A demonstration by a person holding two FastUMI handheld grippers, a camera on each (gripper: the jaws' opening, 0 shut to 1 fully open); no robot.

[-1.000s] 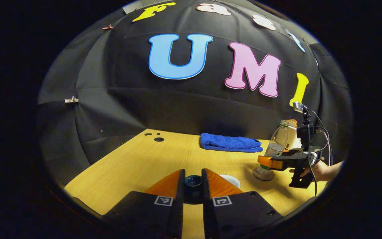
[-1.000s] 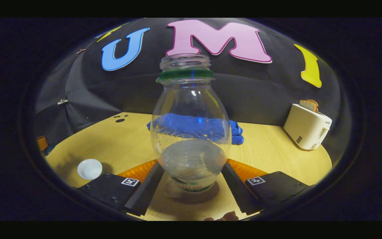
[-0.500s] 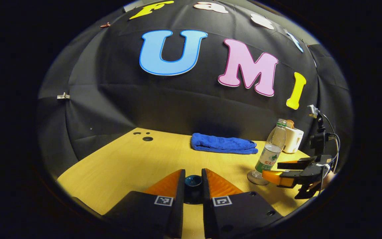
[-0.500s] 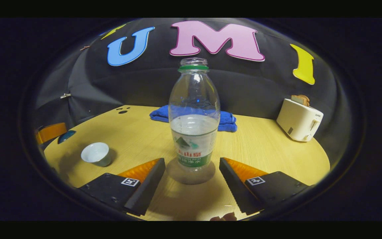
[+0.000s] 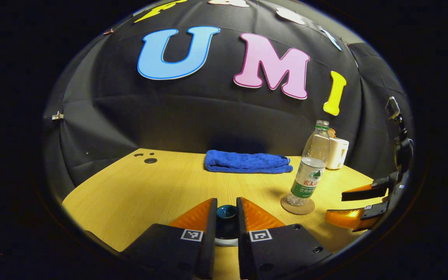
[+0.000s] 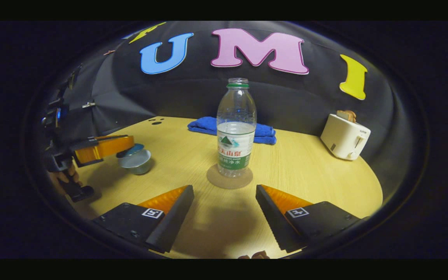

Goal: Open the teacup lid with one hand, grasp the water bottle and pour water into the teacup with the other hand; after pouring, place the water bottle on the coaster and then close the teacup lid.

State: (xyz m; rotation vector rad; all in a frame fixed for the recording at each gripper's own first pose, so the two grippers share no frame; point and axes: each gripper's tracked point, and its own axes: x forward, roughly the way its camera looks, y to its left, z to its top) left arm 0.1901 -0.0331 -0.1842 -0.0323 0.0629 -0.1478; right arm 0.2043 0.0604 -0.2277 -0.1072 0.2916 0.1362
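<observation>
The left hand-held gripper (image 5: pixel 226 217) is pinching the lid (image 5: pixel 226 213) over the cup (image 6: pixel 135 161); the right hand-held gripper (image 6: pixel 224 202) is standing spread (touching nothing) before the bottle (image 6: pixel 235 128), which is sitting upright on its coaster (image 6: pixel 229 181).

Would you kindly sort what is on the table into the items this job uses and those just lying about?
Job:
- water bottle, upright on the coaster
- teacup
- teacup lid, held by the left tool at the teacup
- right tool, open, apart from the water bottle

Lying about:
- blue towel
- toaster with bread in it
</observation>
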